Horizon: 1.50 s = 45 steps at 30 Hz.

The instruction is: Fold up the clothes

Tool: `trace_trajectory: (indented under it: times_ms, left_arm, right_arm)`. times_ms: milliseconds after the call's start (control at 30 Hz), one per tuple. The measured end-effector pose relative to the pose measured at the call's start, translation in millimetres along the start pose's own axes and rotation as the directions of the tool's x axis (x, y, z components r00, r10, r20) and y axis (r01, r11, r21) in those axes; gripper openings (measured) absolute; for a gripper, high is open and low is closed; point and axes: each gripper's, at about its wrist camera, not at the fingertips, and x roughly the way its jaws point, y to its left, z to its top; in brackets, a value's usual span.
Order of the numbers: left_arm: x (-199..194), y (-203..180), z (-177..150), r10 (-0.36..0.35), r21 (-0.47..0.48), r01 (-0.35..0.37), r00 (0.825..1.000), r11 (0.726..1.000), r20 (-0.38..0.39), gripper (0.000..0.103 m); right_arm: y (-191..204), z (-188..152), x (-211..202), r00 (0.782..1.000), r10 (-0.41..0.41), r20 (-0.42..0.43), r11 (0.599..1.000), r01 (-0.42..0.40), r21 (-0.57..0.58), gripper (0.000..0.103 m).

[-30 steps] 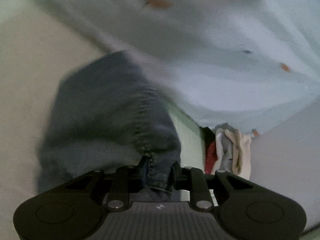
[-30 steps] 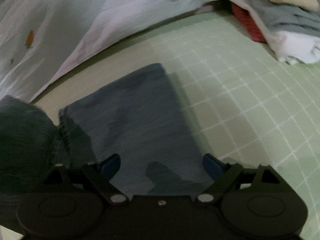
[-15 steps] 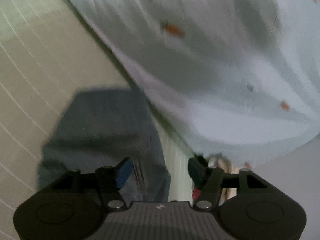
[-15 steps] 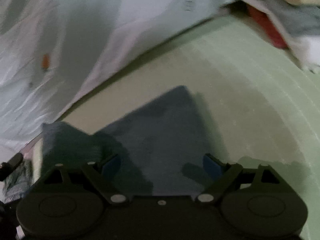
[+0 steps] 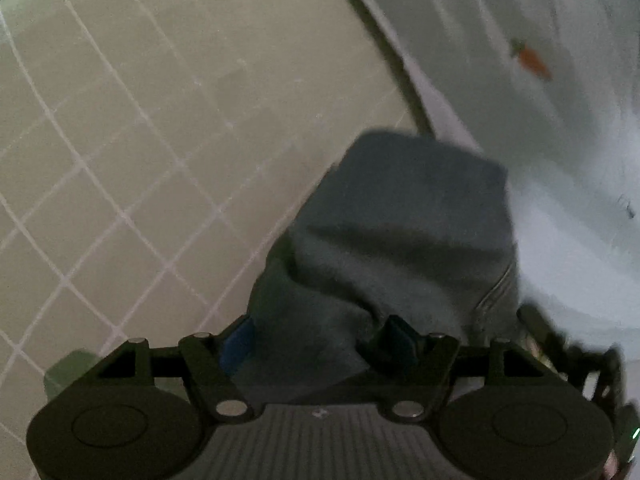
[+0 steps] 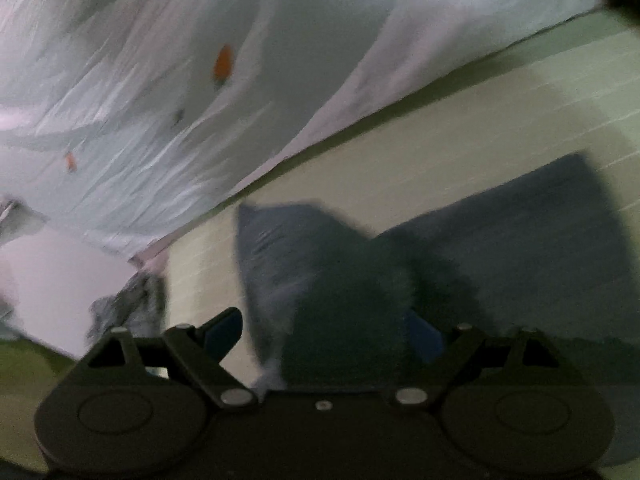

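A dark blue-grey garment point(image 5: 400, 232) lies folded on the pale green gridded mat point(image 5: 140, 140). In the left wrist view my left gripper point(image 5: 318, 342) is open, and the garment's bunched near end sits between its fingers. In the right wrist view the garment point(image 6: 520, 264) stretches off to the right, with a raised, blurred flap point(image 6: 296, 256) in front. My right gripper point(image 6: 324, 334) is open over that flap. A blurred dark part of the right gripper point(image 5: 576, 360) shows at the lower right of the left wrist view.
A white sheet with small orange prints point(image 5: 560, 120) lies crumpled along the far side of the mat point(image 6: 480, 128), close to the garment, and fills the upper left of the right wrist view as the white sheet point(image 6: 200, 80). A blurred grey shape point(image 6: 128, 308) sits at lower left.
My left gripper was shut on the garment's seam a second ago and has since opened and swung left. My right gripper stayed open and moved left to the garment's raised end.
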Motion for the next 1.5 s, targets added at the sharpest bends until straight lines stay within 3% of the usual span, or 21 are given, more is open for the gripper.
trace_trajectory:
  times_ms: [100, 133, 200, 233, 333, 400, 500, 567, 600, 633, 667, 700, 733, 800, 867, 900, 1100, 1233, 1433, 1500]
  left_arm:
    - [3.7, -3.6, -1.1, 0.02, 0.036, -0.02, 1.0, 0.999, -0.004, 0.072]
    - [4.9, -4.8, -1.4, 0.027, 0.048, -0.026, 1.0, 0.998, -0.005, 0.073]
    - [6.4, -5.6, -3.1, 0.036, 0.06, -0.036, 0.999, 0.998, -0.003, 0.073]
    - [6.6, -6.1, -3.3, 0.036, 0.056, -0.036, 0.999, 0.998, -0.001, 0.073]
    - [2.8, -13.5, -12.8, -0.02, 0.075, 0.02, 1.0, 0.997, -0.001, 0.073]
    - [-3.1, -28.6, -18.4, -0.075, 0.125, 0.074, 0.997, 0.989, 0.003, 0.073]
    - [-8.6, -55.3, -29.0, -0.175, 0.223, 0.174, 0.984, 0.959, -0.017, 0.075]
    - [-7.6, -70.9, -37.9, -0.166, 0.3, 0.164, 0.986, 0.94, -0.021, 0.076]
    - [-4.9, -76.6, -42.6, -0.142, 0.339, 0.139, 0.99, 0.93, -0.018, 0.076]
    - [0.9, -81.7, -45.1, -0.105, 0.373, 0.102, 0.994, 0.922, -0.013, 0.077]
    - [7.4, -83.1, -47.1, -0.064, 0.391, 0.064, 0.998, 0.918, -0.015, 0.077]
    - [13.9, -84.1, -49.2, -0.022, 0.409, 0.027, 1.0, 0.912, -0.017, 0.077]
    - [20.4, -85.2, -51.2, 0.019, 0.426, -0.01, 1.0, 0.905, -0.018, 0.077]
    - [24.5, -87.6, -51.1, 0.034, 0.436, -0.024, 0.999, 0.9, -0.015, 0.078]
    - [28.3, -89.9, -50.9, 0.045, 0.445, -0.035, 0.999, 0.895, -0.012, 0.081]
    - [30.2, -91.1, -50.7, 0.051, 0.45, -0.041, 0.999, 0.892, -0.01, 0.081]
    - [41.4, -98.1, -50.0, 0.086, 0.477, -0.076, 0.996, 0.875, 0.002, 0.088]
    - [55.8, -108.2, -47.6, 0.035, 0.476, -0.018, 0.999, 0.879, -0.027, 0.092]
    - [91.4, -113.5, -46.4, 0.065, 0.509, -0.017, 0.995, 0.861, -0.076, 0.092]
    - [94.4, -112.0, -44.9, 0.058, 0.518, -0.004, 0.994, 0.855, -0.088, 0.092]
  right_arm:
    - [12.1, -7.2, 23.1, 0.999, -0.027, -0.037, 0.998, 0.025, -0.051, 0.088]
    - [14.5, -8.7, 29.3, 0.998, -0.043, -0.045, 0.996, 0.04, -0.077, 0.082]
    - [4.4, -6.5, 31.1, 0.998, -0.003, -0.061, 0.999, 0.001, -0.035, 0.057]
    - [-2.9, -4.6, 30.5, 0.997, 0.03, -0.067, 1.0, -0.03, 0.002, 0.037]
    - [-25.1, 0.1, 25.1, 0.987, 0.143, -0.07, 0.984, -0.135, 0.114, 0.029]
    - [-42.3, -0.7, 8.8, 0.965, 0.259, -0.027, 0.948, -0.249, 0.196, 0.028]
    - [-88.4, -7.5, -17.5, 0.895, 0.434, 0.102, 0.818, -0.438, 0.371, 0.027]
    - [-125.6, -12.5, -34.1, 0.858, 0.476, 0.193, 0.747, -0.51, 0.426, 0.027]
    - [-142.3, -14.0, -42.1, 0.861, 0.457, 0.224, 0.74, -0.508, 0.441, 0.027]
    - [-155.7, -13.7, -50.8, 0.898, 0.376, 0.229, 0.782, -0.44, 0.441, 0.029]
    - [-166.8, -12.5, -60.8, 0.947, 0.241, 0.214, 0.85, -0.312, 0.424, 0.035]
    - [-174.4, -10.8, -68.9, 0.98, 0.081, 0.184, 0.908, -0.148, 0.391, 0.039]
    - [-177.3, -9.6, -74.6, 0.986, -0.046, 0.162, 0.936, -0.014, 0.352, 0.049]
    - [-178.3, -9.3, -85.7, 0.967, -0.197, 0.158, 0.949, 0.148, 0.277, 0.054]
    - [-177.5, -10.5, -96.5, 0.963, -0.194, 0.187, 0.96, 0.148, 0.236, 0.078]
    - [-176.5, -11.2, -99.5, 0.962, -0.185, 0.199, 0.963, 0.138, 0.23, 0.082]
    - [-180.4, -8.8, -77.6, 0.964, -0.214, 0.158, 0.963, 0.181, 0.201, 0.083]
    - [-188.1, -8.0, -64.7, 0.971, -0.199, 0.135, 0.963, 0.167, 0.213, 0.085]
    - [-175.8, -4.4, -50.5, 0.968, -0.217, 0.126, 0.972, 0.202, 0.121, 0.087]
    - [-168.0, -4.8, -42.3, 0.966, -0.232, 0.114, 0.969, 0.22, 0.109, 0.082]
